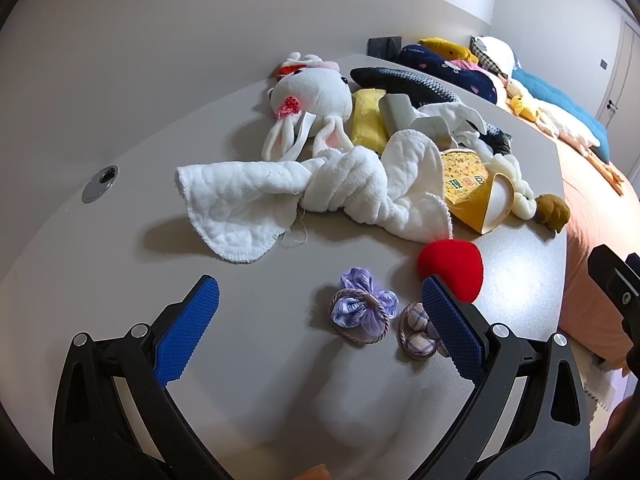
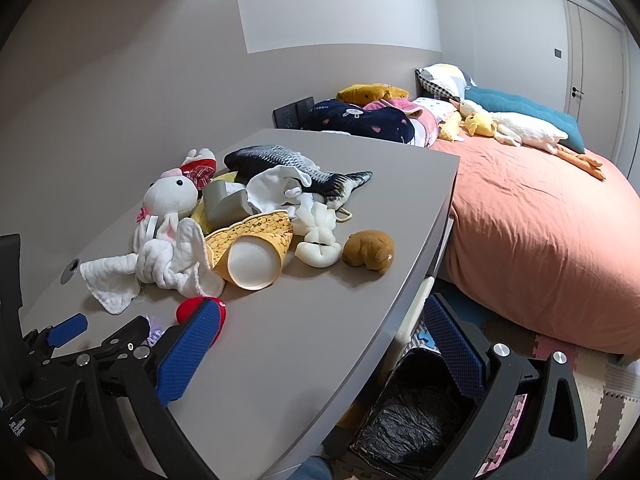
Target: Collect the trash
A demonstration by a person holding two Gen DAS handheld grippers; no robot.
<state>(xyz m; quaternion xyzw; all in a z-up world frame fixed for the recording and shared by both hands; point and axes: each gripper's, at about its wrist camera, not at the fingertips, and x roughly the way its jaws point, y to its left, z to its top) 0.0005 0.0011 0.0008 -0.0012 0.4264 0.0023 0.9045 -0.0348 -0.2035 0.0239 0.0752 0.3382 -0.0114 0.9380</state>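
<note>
We note yellow paper cup [image 2: 256,248] at 12 o'clock of right gripper [image 2: 320,344] | axis tilted 11–5, mouth toward us | right nearer | both grippers wide open, empty, left gripper [image 1: 320,320] included.

The yellow paper cup [image 1: 464,196] bears a row of green Chinese characters, each in a white box, on its side. In the left wrist view the first looks like 環; the others are too warped and small to make out. In the right wrist view the cup [image 2: 260,232] shows only its dotted pattern, with no lettering.

The navy cushion [image 2: 360,122] on the bed carries small white lettering near its upper left edge that seems to end in "rabbit".

A white label sits on the black housing [image 2: 18,426] at the lower left edge; its lines are too small to read.
</note>
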